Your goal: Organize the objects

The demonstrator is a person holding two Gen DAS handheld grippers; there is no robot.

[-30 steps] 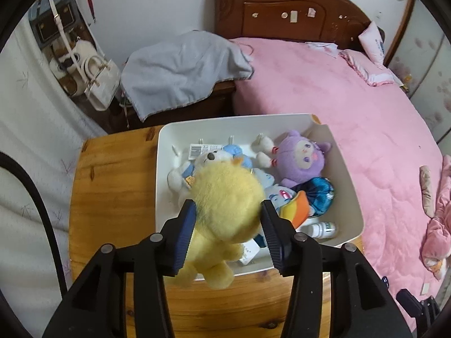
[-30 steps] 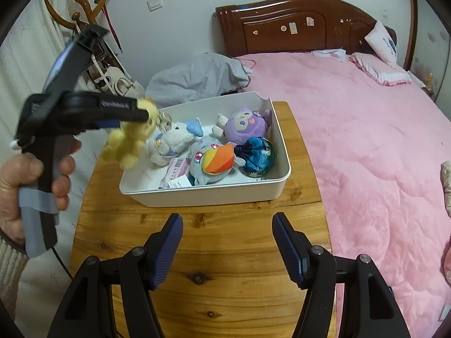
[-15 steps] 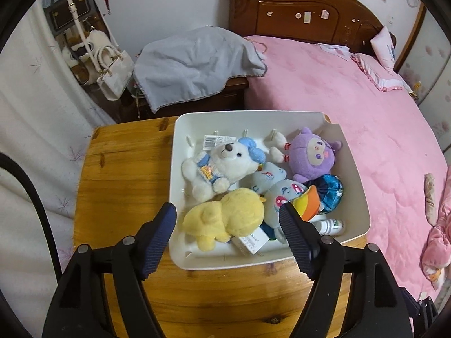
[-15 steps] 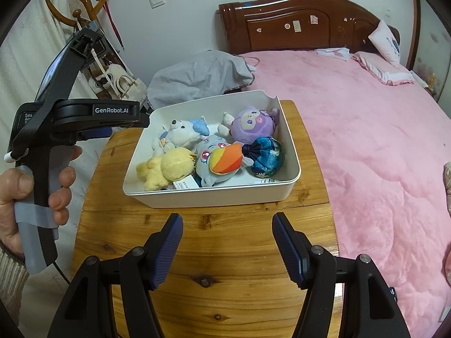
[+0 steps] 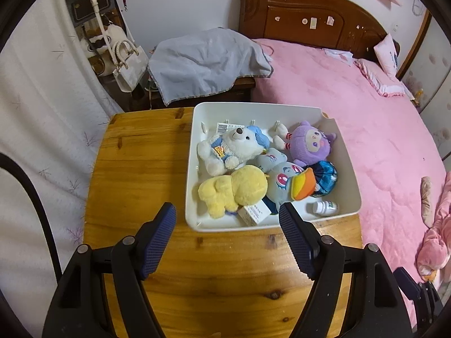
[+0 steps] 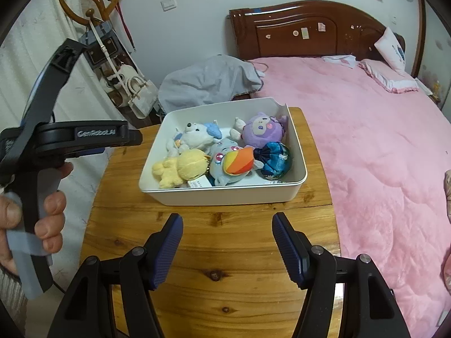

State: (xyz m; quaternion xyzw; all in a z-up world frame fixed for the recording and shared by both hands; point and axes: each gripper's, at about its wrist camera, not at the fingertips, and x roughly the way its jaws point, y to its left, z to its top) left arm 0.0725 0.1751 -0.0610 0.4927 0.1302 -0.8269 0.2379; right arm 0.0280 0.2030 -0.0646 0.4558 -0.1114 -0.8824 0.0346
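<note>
The white plastic bin (image 5: 271, 166) stood on the round wooden table (image 5: 135, 169), at 12 o'clock from both pairs of tongs, beside the pink bed (image 5: 366, 118). Inside it, the yellow plush toy (image 5: 234, 190) lay on its side at the bin's 7 o'clock corner, touching the white plush dog (image 5: 234, 148) at 11 o'clock and the grey plush with the orange bill (image 5: 290, 181) near the centre. The purple plush (image 5: 310, 143) occupied 1 o'clock, the blue shiny ball (image 5: 325, 178) 4 o'clock. A small white bottle (image 5: 325, 207) lay along the near wall.

The left tongs (image 5: 227, 235) stood spread, their jaws having just been opening, with nothing between them; they hovered above the table short of the bin's near wall. In the right wrist view a hand (image 6: 31, 219) gripped their handle at 9 o'clock.

The right tongs (image 6: 227, 242) stood spread and empty above bare table, apart from the bin.
</note>
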